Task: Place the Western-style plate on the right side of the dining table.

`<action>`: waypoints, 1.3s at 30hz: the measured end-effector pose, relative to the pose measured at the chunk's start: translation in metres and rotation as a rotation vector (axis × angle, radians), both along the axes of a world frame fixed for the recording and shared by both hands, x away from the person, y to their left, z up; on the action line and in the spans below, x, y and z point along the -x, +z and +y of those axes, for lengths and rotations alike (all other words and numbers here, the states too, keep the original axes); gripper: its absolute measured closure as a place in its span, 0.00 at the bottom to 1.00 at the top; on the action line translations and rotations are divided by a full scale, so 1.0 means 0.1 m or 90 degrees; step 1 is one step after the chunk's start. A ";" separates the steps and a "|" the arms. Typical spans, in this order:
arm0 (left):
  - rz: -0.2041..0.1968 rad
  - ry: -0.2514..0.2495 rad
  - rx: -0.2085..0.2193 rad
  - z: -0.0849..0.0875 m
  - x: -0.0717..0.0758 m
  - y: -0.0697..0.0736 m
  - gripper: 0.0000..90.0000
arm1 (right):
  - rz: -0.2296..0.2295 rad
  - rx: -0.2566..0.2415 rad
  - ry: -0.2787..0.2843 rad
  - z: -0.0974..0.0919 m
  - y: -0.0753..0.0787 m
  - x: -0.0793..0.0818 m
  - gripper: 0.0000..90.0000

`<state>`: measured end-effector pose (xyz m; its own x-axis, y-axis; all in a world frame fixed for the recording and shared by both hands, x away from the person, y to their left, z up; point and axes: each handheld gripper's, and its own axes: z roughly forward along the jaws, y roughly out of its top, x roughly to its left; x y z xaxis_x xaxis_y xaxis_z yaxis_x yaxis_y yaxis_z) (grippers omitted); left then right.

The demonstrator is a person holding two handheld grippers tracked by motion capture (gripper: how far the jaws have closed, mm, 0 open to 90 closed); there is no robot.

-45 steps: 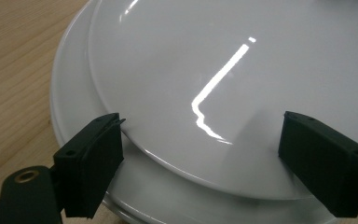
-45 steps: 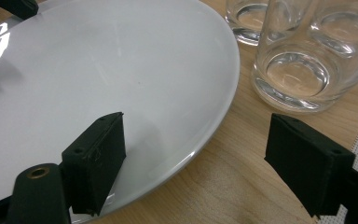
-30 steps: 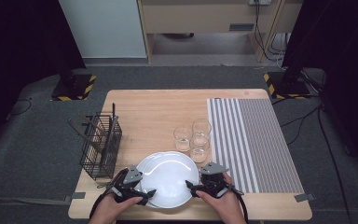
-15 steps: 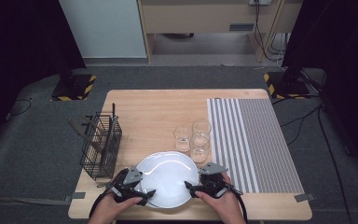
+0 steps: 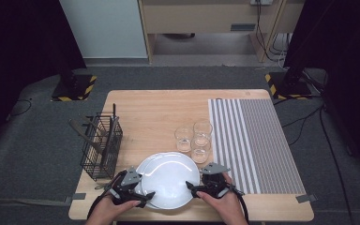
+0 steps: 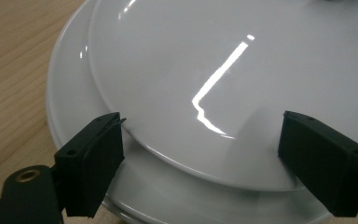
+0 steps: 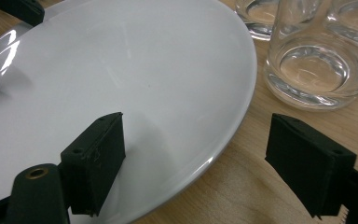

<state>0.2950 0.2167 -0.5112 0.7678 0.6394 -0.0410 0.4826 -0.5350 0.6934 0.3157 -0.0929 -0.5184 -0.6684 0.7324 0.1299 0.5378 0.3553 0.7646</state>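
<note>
Two white plates lie stacked near the table's front edge, the top plate [image 5: 168, 176] shifted right on the lower plate [image 5: 139, 169]. My left gripper [image 5: 144, 186] stands open at the stack's left rim; in the left gripper view the top plate [image 6: 223, 70] and lower plate [image 6: 70, 93] reach in between its spread jaws [image 6: 205, 154]. My right gripper [image 5: 193, 186] is open at the right rim. Its one jaw hangs over the plate [image 7: 121, 70], the other over bare wood [image 7: 200, 158]. Neither gripper's pads press on anything.
Three clear glasses [image 5: 184, 139] [image 5: 202, 128] [image 5: 200, 149] stand just behind the plates; the nearest glass [image 7: 317, 70] is close to my right gripper. A black wire basket [image 5: 101, 147] with utensils sits at the left edge. A striped mat [image 5: 253, 140] covers the right side.
</note>
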 end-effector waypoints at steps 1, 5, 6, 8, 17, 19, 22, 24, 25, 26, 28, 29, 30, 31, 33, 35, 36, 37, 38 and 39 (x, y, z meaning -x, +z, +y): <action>0.000 0.001 0.000 0.00 0.00 0.00 0.15 | 0.003 -0.003 -0.001 0.01 0.00 0.00 0.22; -0.001 0.001 0.000 0.00 0.00 0.00 0.15 | 0.009 -0.009 0.002 0.03 -0.01 -0.02 0.22; -0.001 0.002 0.000 0.00 0.00 0.00 0.15 | 0.012 -0.010 0.003 0.04 -0.01 -0.01 0.22; -0.002 0.002 0.000 0.00 0.01 0.00 0.15 | 0.013 -0.012 0.006 0.05 -0.02 -0.02 0.22; 0.003 -0.002 0.001 0.02 0.01 0.01 0.16 | 0.010 -0.011 0.011 0.07 -0.02 -0.01 0.23; 0.004 -0.003 0.001 0.02 0.01 0.01 0.16 | 0.010 -0.011 0.011 0.07 -0.02 -0.01 0.23; 0.004 -0.003 0.001 0.02 0.01 0.01 0.16 | 0.008 -0.009 0.013 0.07 -0.02 -0.01 0.23; 0.003 -0.003 0.001 0.02 0.01 0.00 0.16 | 0.008 -0.010 0.013 0.07 -0.02 -0.01 0.23; 0.003 -0.002 0.002 0.02 0.01 0.00 0.16 | 0.009 -0.010 0.013 0.07 -0.02 -0.01 0.23; 0.003 -0.001 0.002 0.02 0.01 0.00 0.16 | 0.010 -0.011 0.012 0.07 -0.02 -0.01 0.23; 0.001 -0.001 0.001 0.02 0.01 0.00 0.16 | 0.012 -0.013 0.012 0.08 -0.02 -0.01 0.24; 0.001 -0.001 0.001 0.02 0.01 0.00 0.16 | 0.013 -0.014 0.015 0.08 -0.02 -0.01 0.24; 0.001 -0.001 0.000 0.02 0.01 0.00 0.16 | 0.016 -0.015 0.017 0.08 -0.02 0.00 0.24; 0.000 -0.001 0.000 0.02 0.01 0.00 0.16 | 0.017 -0.015 0.020 0.09 -0.02 0.00 0.24; -0.001 -0.001 -0.002 0.02 0.01 0.00 0.16 | 0.020 -0.018 0.026 0.11 -0.02 0.00 0.24; -0.002 0.001 -0.001 0.02 0.02 0.00 0.16 | 0.023 -0.019 0.027 0.13 -0.02 0.01 0.24; -0.002 0.001 0.000 0.02 0.02 0.00 0.16 | 0.021 -0.019 0.027 0.13 -0.02 0.01 0.24; -0.003 0.001 -0.001 0.02 0.02 0.00 0.16 | 0.022 -0.017 0.027 0.14 -0.02 0.01 0.24; -0.003 0.000 -0.002 0.02 0.02 0.00 0.16 | 0.019 -0.015 0.026 0.14 -0.01 0.01 0.24; -0.004 0.000 -0.003 0.02 0.02 -0.01 0.16 | 0.019 -0.013 0.026 0.14 -0.01 0.02 0.24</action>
